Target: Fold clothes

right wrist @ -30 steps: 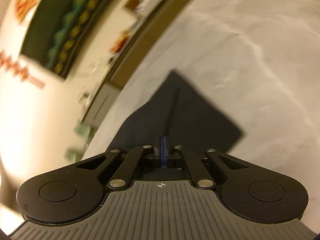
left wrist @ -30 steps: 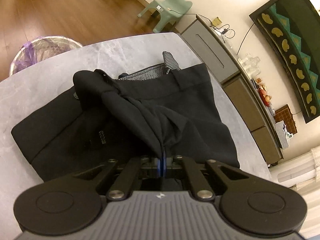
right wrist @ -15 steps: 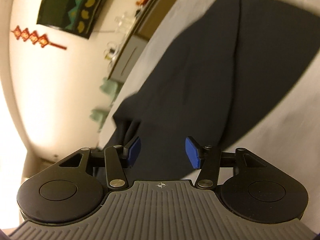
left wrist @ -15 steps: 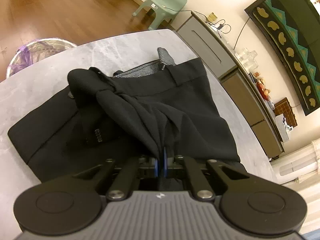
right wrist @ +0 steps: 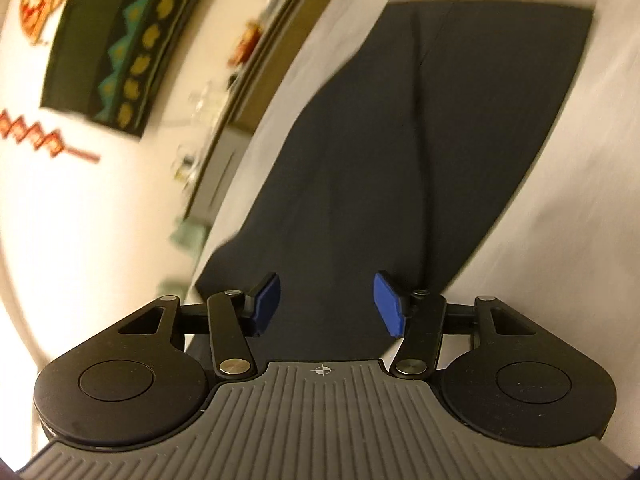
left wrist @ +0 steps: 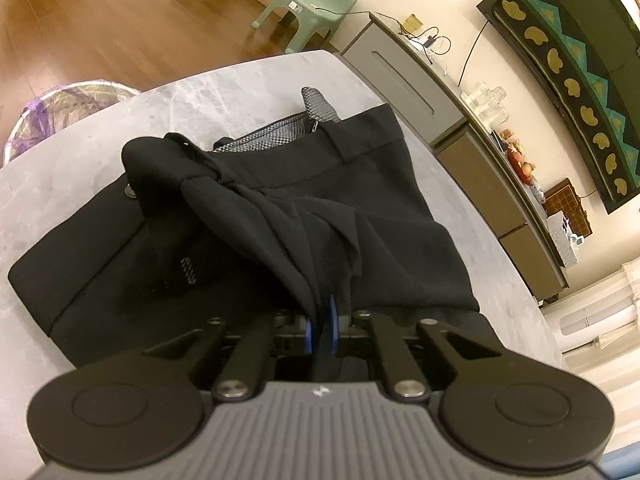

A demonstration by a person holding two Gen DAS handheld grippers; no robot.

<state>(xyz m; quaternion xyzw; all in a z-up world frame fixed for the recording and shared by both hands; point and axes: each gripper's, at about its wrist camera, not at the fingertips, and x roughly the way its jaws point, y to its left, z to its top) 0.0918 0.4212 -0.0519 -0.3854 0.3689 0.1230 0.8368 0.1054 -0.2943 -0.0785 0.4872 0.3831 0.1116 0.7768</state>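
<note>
Since a second ago my right gripper (right wrist: 326, 304) has let go and spread its blue pads (right wrist: 267, 298) wide, hanging above the flat leg end of the black trousers (right wrist: 420, 152), which lie smooth across the pale grey table (right wrist: 580, 200). My left gripper (left wrist: 321, 326) has barely shifted: its pads are pressed together on a bunched fold of the trousers (left wrist: 304, 216), pulled up off the waist end, where the mesh pocket lining (left wrist: 276, 133) and a metal button (left wrist: 131, 191) show. That fabric rises in a tight twisted ridge toward the pinch, and I judge this to be the risk: if I carry it over now, the twist could drag the waistband askew and leave a lumpy, crooked fold. With the right side free, nothing anchors the leg, so a hard pull may slide the whole garment toward the table edge. Beyond the table stand a green chair (left wrist: 316, 0) and a basket (left wrist: 60, 112).
</note>
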